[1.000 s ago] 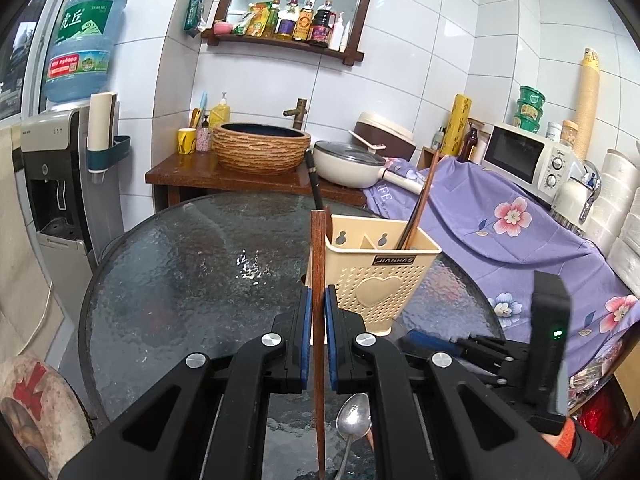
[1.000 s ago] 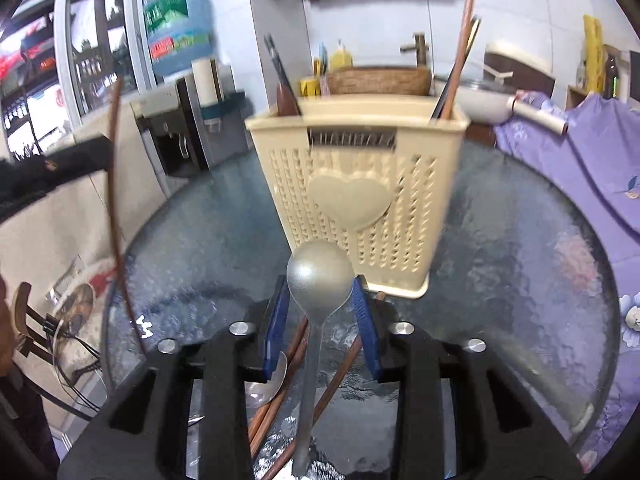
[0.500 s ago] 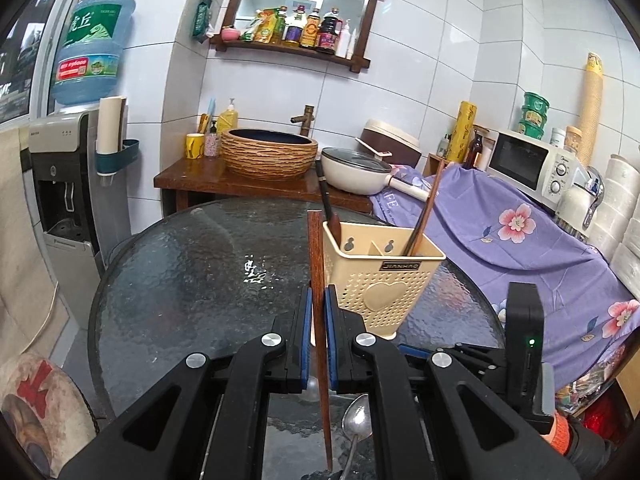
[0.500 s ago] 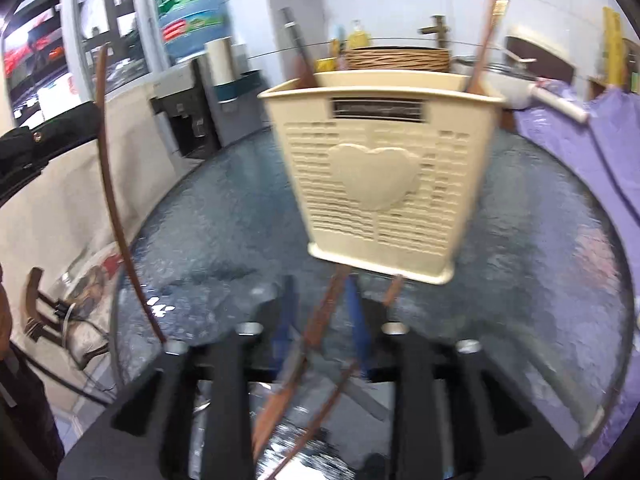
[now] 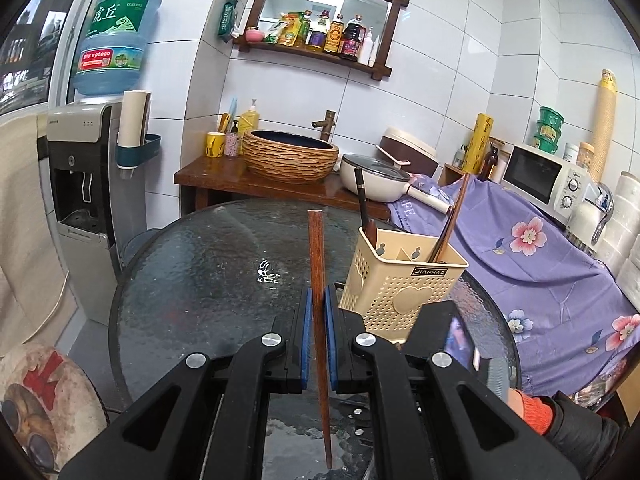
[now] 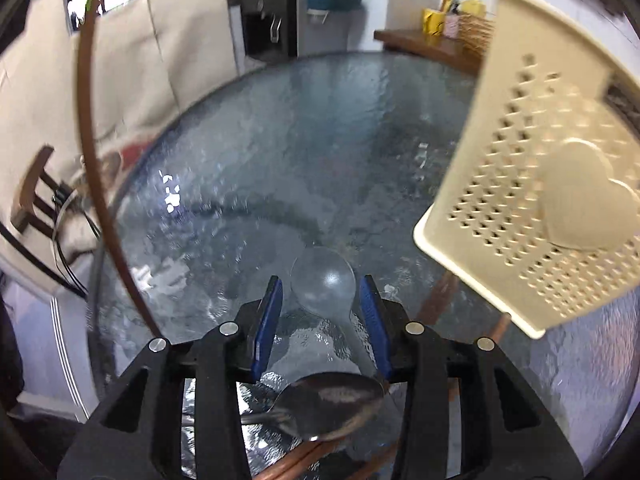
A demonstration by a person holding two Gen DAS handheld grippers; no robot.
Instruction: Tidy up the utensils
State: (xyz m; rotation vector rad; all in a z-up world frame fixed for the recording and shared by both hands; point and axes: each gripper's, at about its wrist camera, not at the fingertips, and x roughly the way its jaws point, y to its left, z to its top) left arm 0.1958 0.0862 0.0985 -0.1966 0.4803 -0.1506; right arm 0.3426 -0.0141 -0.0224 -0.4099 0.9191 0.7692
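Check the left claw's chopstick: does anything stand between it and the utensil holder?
Nothing visible does. The left claw grips the wooden chopstick upright, and the beige utensil holder stands just to its right on the glass table, with open air between them.

Cream perforated caddy (image 5: 400,280), heart-embossed

A round glass table (image 5: 208,272) stood before a wooden counter holding a woven basin (image 5: 290,158) and a lidded white pan (image 5: 376,178). A water dispenser (image 5: 80,184) stood left; a microwave (image 5: 544,178) sat right, above a purple floral cloth (image 5: 540,264).
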